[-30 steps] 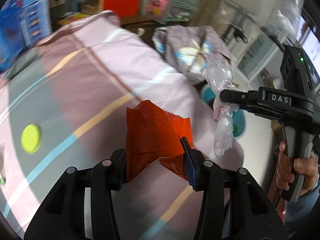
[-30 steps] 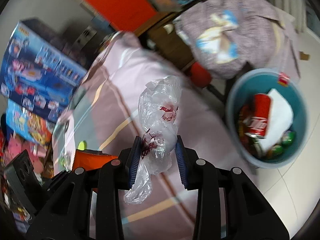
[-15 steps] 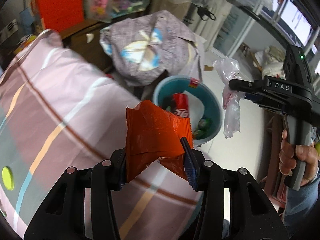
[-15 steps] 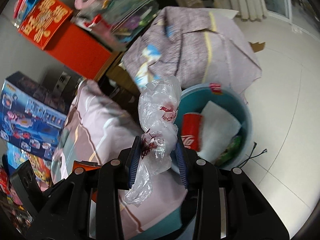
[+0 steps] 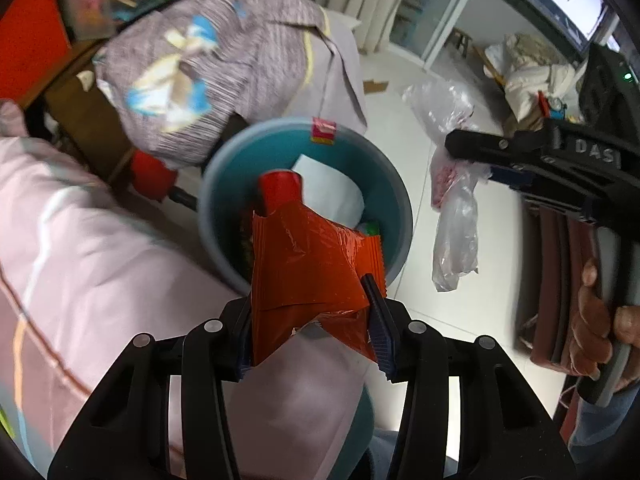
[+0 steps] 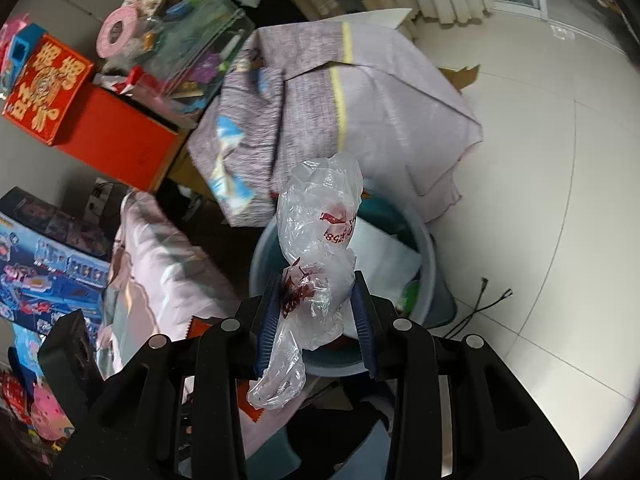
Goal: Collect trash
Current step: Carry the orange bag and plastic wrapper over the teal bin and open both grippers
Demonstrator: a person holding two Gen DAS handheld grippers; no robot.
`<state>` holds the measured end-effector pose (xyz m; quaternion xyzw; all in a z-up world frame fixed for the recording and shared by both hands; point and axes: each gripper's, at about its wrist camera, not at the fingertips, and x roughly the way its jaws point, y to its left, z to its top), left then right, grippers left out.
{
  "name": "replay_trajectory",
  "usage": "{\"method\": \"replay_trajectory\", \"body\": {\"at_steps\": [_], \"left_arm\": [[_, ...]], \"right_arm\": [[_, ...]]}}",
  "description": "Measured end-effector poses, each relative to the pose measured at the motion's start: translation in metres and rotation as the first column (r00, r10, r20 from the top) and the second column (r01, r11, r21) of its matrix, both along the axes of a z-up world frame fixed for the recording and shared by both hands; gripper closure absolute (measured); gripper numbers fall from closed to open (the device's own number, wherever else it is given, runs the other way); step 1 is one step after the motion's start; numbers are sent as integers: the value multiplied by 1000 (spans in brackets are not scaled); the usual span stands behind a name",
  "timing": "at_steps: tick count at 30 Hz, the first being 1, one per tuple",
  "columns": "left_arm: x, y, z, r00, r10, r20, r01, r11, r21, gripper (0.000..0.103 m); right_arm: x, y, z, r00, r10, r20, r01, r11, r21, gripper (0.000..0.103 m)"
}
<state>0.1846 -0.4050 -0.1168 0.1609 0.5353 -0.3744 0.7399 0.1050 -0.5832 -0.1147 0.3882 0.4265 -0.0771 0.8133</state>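
**Two pieces of trash carried to the blue bin**

The bin (image 5: 224, 184) stood on the floor beside the bed (image 5: 80, 248), already holding a can (image 5: 280, 192). The left gripper (image 5: 312, 320) was clamped on the wrapper (image 5: 304, 264), the right gripper (image 6: 316, 312) on the bag (image 6: 320, 240). Best released only once squarely above the rim. A second earlier both hung over the bed; since then they had swung across to the bin.

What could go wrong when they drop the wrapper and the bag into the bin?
The clear plastic bag in the right gripper is light and floppy, so it might drift past the blue bin onto the floor. The orange wrapper in the left gripper hangs near the bin's edge beside the bed, so it might land outside.
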Motion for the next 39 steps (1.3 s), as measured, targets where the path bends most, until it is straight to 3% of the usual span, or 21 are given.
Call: {"method": "replay_trajectory", "body": {"at_steps": [6,9,11,14,31,32,34,39], "left_arm": [[11,-30,-24,1000,-11,-28,12,1000,23,53],[14,-40,-27,1000,-15,-14,16,999,33,45],[17,-45,-30,1000,-14,-13,14,999,43,32],[21,-45,-33,1000,1,-10,0,999,43,21],[34,9,-10,993,115,-39,-116,993,-32,9],[34,12,-9,992,121,-39,-123,992,-36,9],[35,18,-7,990,131,-43,-133,990,-39,9],[34,28,-3,989,143,-45,-145,988,-46,9]], "right_arm": [[6,-17,-16,999,-22,-34,23,1000,13,69],[9,-21,-22,998,-27,-50,27,1000,11,69],[12,-23,-25,998,-27,-59,28,1000,14,69],[16,-23,-29,997,-23,-68,24,1000,15,69],[52,8,-39,993,67,-101,-66,998,13,64],[55,12,-39,992,77,-101,-76,997,10,63],[59,18,-39,990,100,-101,-99,995,11,38],[62,26,-38,988,101,-117,-99,995,17,28]]}}
